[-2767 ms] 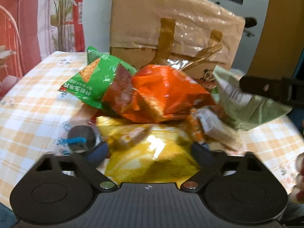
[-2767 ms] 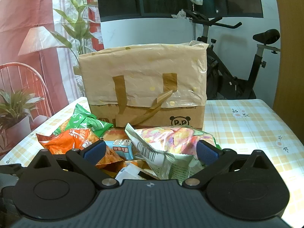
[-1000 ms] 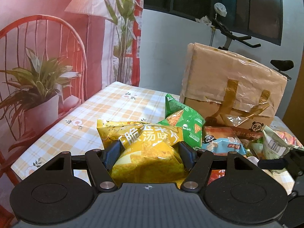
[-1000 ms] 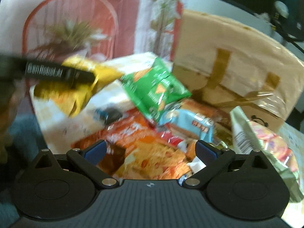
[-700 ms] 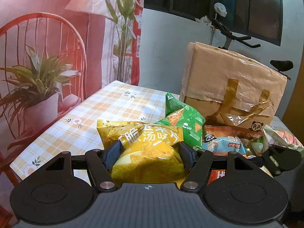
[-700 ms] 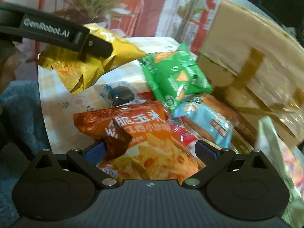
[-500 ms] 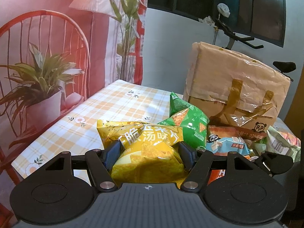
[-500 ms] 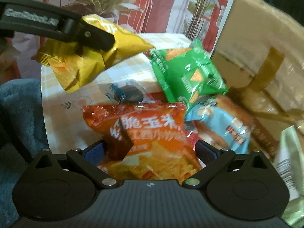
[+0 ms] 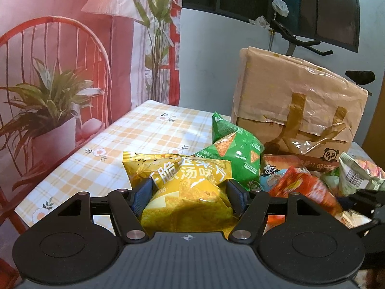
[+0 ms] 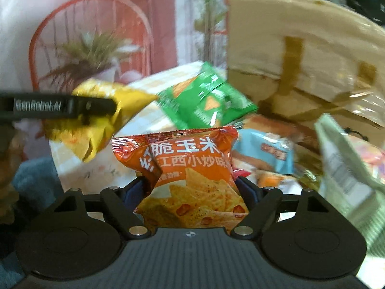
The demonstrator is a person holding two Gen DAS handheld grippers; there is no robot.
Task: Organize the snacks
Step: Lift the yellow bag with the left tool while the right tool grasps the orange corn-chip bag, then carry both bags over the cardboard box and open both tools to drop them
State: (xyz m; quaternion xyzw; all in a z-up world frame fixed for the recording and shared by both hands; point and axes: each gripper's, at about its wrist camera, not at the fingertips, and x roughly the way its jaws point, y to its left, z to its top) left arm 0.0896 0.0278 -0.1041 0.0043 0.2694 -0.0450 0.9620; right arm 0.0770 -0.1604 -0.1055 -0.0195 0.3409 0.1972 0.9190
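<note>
Checked surface (image 9: 134, 139) carries a snack pile before a taped box (image 9: 298, 101); left gripper (image 9: 190, 195) pinches a yellow bag (image 9: 185, 187) above it, right gripper (image 10: 192, 190) pinches an orange bag (image 10: 190, 168).

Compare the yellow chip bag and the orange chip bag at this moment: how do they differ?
The yellow chip bag sits in the left claw; the orange chip bag sits in the right claw. The yellow bag looks crumpled, its top folded, while the orange bag faces its camera flat, print readable. Shared: both are corn-chip packs with Chinese lettering, each pinched at its sides near the green chip bag.
</note>
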